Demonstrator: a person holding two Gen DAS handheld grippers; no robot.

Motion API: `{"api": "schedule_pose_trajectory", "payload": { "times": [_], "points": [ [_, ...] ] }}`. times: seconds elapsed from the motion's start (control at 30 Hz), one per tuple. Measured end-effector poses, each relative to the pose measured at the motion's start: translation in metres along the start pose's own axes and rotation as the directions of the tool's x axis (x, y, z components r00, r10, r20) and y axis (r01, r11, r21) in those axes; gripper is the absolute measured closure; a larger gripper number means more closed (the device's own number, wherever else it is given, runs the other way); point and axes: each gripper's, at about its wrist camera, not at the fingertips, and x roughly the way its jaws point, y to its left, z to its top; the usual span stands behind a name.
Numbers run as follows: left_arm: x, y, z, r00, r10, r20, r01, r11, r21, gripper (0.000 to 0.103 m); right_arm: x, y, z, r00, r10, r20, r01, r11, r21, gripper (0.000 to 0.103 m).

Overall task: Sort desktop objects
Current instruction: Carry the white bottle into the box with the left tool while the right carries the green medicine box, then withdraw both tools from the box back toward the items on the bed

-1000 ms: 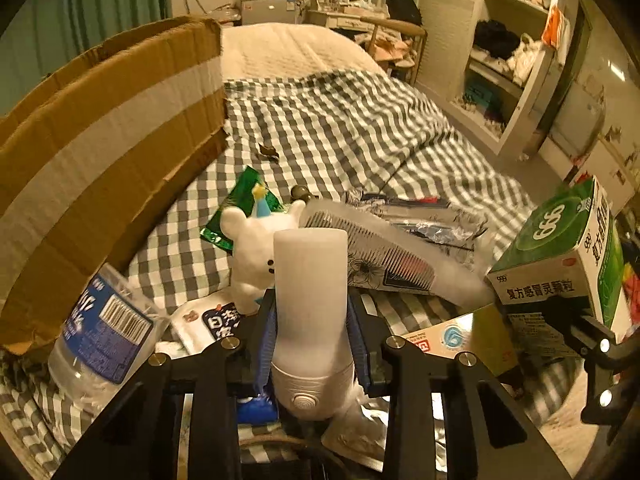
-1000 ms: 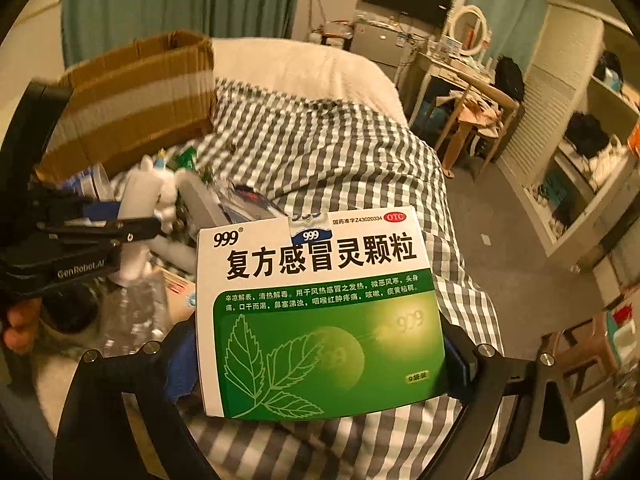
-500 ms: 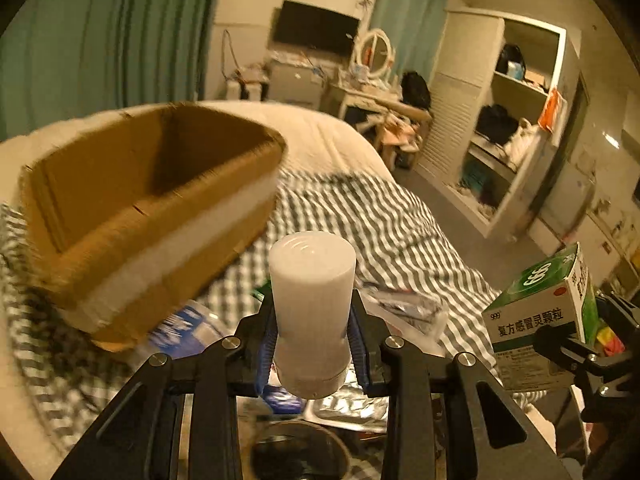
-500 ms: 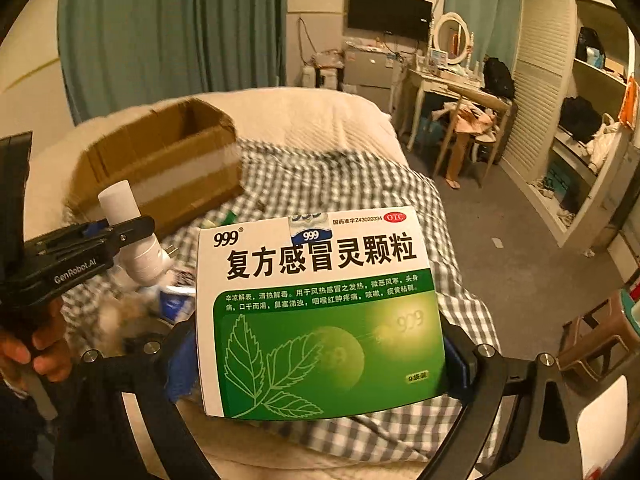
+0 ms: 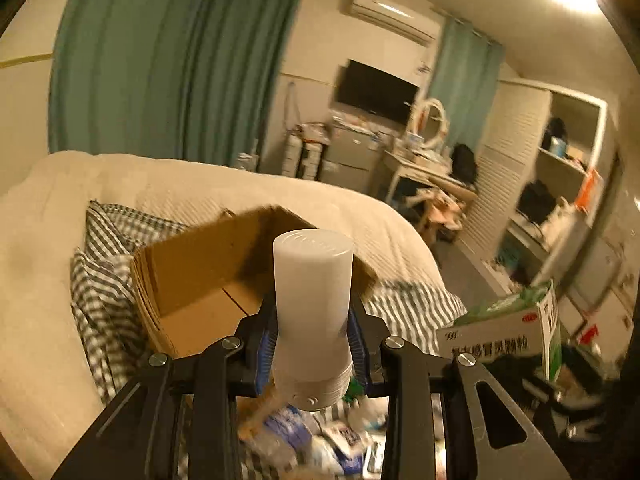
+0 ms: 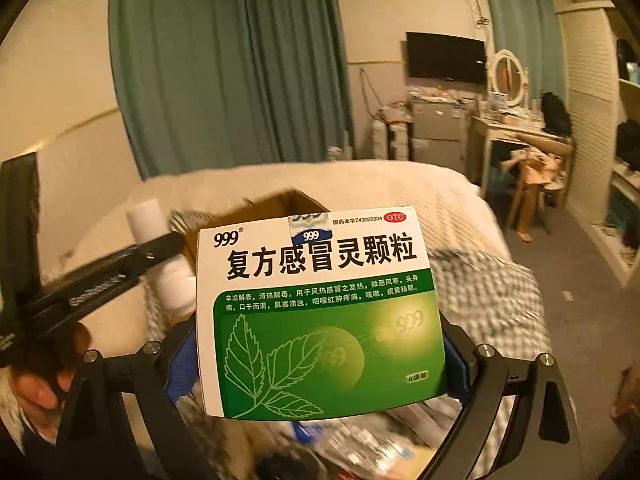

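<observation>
Left wrist view: the left gripper [image 5: 313, 338] is clamped on a white cylindrical bottle [image 5: 313, 312], its blue-padded fingers [image 5: 266, 350] pressing the lower body from both sides. The bottle stands upright between them, flat cap pointing away from the camera and the base nearest the lens. Directly beyond it sits an open cardboard box [image 5: 208, 280] on the bed [image 5: 48, 280], bare brown floor visible inside; the bottle is raised in front of the box opening, apart from it. A checked blanket [image 5: 104, 280] lies bunched around the box. Lower right, a green and white medicine box [image 5: 504, 332] is in the air, with the right gripper under it dark and blurred. Blurred packets [image 5: 320, 440] lie on the bed below the fingers.

Right wrist view: the right gripper [image 6: 320, 364] is closed on the medicine box [image 6: 320, 312], gripping its two side edges near the bottom, so the printed face fills the centre of the frame and stands upright, slightly tilted. Behind its top edge peeks the cardboard box [image 6: 280, 202]. To the left, the left gripper [image 6: 160, 248] holds the white bottle [image 6: 160, 256] tilted, with a person's hand [image 6: 36, 384] on its handle. Blurred clutter [image 6: 360, 440] lies beneath.
</observation>
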Motion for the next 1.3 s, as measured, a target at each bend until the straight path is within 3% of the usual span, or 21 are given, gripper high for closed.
{"api": "schedule_pose_trajectory", "payload": {
  "times": [0.1, 0.13, 0.2, 0.4, 0.5, 0.73, 0.8, 0.83, 0.87, 0.93, 1.03, 1.3],
  "points": [
    [0.024, 0.015, 0.013, 1.0, -0.011, -0.01, 0.011, 1.0, 0.006, 0.07, 0.019, 0.011, 0.017, 0.998, -0.013, 0.057, 0.013, 1.0, 0.013, 0.009],
    [0.039, 0.022, 0.015, 0.998, 0.057, -0.018, -0.057, 0.998, 0.0, 0.07, 0.025, 0.013, 0.021, 0.997, -0.013, 0.079, 0.011, 1.0, 0.029, 0.009],
    [0.056, 0.028, 0.008, 0.995, 0.094, -0.025, -0.095, 0.995, -0.025, 0.07, 0.042, 0.016, 0.03, 0.996, 0.01, 0.09, -0.015, 0.998, 0.061, 0.009],
    [0.106, 0.064, -0.021, 0.993, 0.053, -0.103, -0.06, 0.996, -0.071, 0.07, 0.114, 0.022, 0.045, 0.998, 0.062, 0.018, -0.064, 0.995, 0.075, 0.009],
    [0.112, 0.069, -0.028, 0.993, 0.069, -0.099, -0.076, 0.995, -0.071, 0.07, 0.145, 0.02, 0.044, 0.996, 0.092, -0.012, -0.09, 0.991, 0.101, 0.009],
    [0.119, 0.065, -0.034, 0.988, 0.1, -0.116, -0.104, 0.994, -0.036, 0.069, 0.174, 0.025, 0.051, 0.998, 0.052, -0.025, -0.05, 0.995, 0.091, 0.007],
    [0.113, 0.068, -0.033, 0.991, 0.087, -0.104, -0.094, 0.994, -0.064, 0.051, 0.169, 0.028, 0.055, 0.999, 0.042, -0.035, -0.04, 0.997, 0.07, 0.001],
    [0.11, 0.067, -0.034, 0.991, 0.09, -0.097, -0.098, 0.993, -0.071, 0.032, 0.164, 0.031, 0.056, 0.999, 0.02, -0.029, -0.018, 0.998, 0.057, 0.001],
    [0.105, 0.066, -0.034, 0.991, 0.101, -0.085, -0.107, 0.991, -0.074, 0.019, 0.156, 0.033, 0.059, 1.0, -0.014, -0.015, 0.014, 0.999, 0.037, 0.001],
    [0.092, 0.062, -0.034, 0.991, 0.127, -0.045, -0.13, 0.988, -0.081, 0.014, 0.135, 0.034, 0.063, 0.999, -0.042, 0.012, 0.042, 0.999, 0.026, 0.0],
    [0.079, 0.06, -0.032, 0.989, 0.139, -0.045, -0.143, 0.986, -0.089, 0.013, 0.097, 0.027, 0.064, 0.997, -0.064, 0.034, 0.063, 0.997, 0.033, 0.0],
    [0.023, 0.027, -0.035, 0.995, 0.077, -0.063, -0.081, 0.995, -0.06, 0.01, -0.02, -0.024, 0.036, 0.976, -0.213, 0.051, 0.212, 0.977, 0.029, 0.0]
  ]
}}
